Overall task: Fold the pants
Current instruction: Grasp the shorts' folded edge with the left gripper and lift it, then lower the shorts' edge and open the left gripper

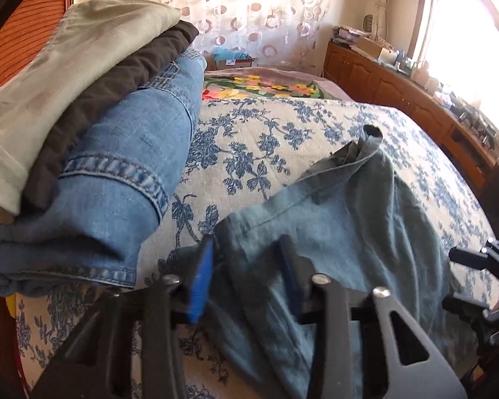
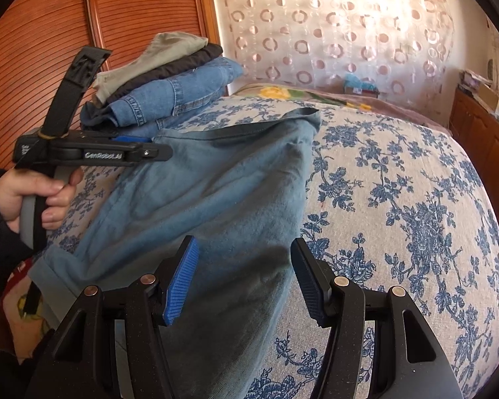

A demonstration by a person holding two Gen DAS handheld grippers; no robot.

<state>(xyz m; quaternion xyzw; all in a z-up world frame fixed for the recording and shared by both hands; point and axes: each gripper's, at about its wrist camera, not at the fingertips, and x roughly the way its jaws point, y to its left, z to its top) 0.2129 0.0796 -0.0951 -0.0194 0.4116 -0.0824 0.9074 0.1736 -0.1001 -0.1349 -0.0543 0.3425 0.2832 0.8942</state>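
Blue-green pants (image 2: 216, 193) lie folded lengthwise on the bed's blue floral cover (image 2: 399, 199); they also show in the left wrist view (image 1: 332, 232). My left gripper (image 1: 246, 266) hovers over the near left edge of the pants, jaws apart with cloth between them, not pinched. In the right wrist view the left gripper (image 2: 149, 148) is seen from the side, held by a hand over the pants' left edge. My right gripper (image 2: 246, 276) is open above the near end of the pants. It appears at the right edge of the left wrist view (image 1: 475, 279).
A stack of folded trousers, beige, dark and blue denim (image 1: 93, 153), sits at the bed's left edge (image 2: 163, 89). A wooden wardrobe (image 2: 66, 33) stands behind it. A low wooden cabinet (image 1: 415, 99) runs along the right wall under the window.
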